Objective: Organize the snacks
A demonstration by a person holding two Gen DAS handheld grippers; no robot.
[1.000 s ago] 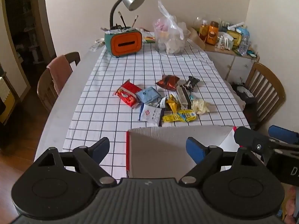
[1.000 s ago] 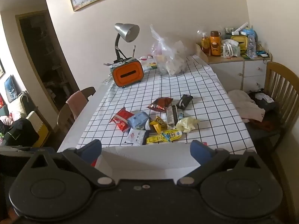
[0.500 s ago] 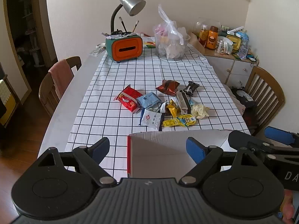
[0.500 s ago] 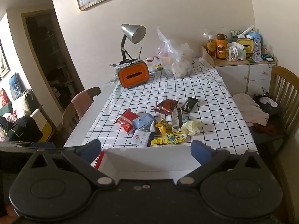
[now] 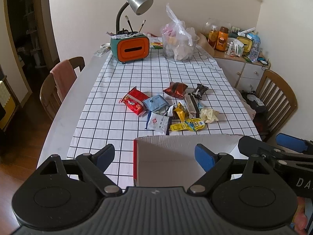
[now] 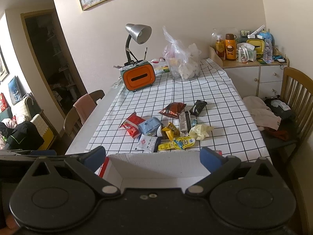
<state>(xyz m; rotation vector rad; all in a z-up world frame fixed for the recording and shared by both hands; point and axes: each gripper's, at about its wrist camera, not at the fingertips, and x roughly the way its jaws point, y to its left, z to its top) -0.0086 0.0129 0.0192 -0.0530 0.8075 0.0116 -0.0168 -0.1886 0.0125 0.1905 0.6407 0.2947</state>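
Note:
Several snack packets lie in a loose pile mid-table: a red packet [image 5: 134, 101], a blue one [image 5: 156, 102], a white one [image 5: 158, 123], a yellow minion packet [image 5: 187, 125], a brown one [image 5: 175, 90]. The pile also shows in the right wrist view [image 6: 168, 125]. An open white cardboard box [image 5: 168, 156] stands at the table's near edge, also seen in the right wrist view [image 6: 154, 166]. My left gripper [image 5: 154, 155] is open and empty above the box's left part. My right gripper [image 6: 153, 155] is open and empty above the box; it also shows in the left wrist view [image 5: 273, 150].
An orange tissue box [image 5: 133, 49] with a desk lamp [image 5: 138, 4] and a clear plastic bag [image 5: 178, 43] stand at the table's far end. Wooden chairs stand left [image 5: 58, 84] and right [image 5: 277, 98]. A cluttered cabinet [image 5: 238, 58] is at the back right.
Both grippers have risen and drawn back a little from the table, so the pile and box appear farther away. Both stay open and empty.

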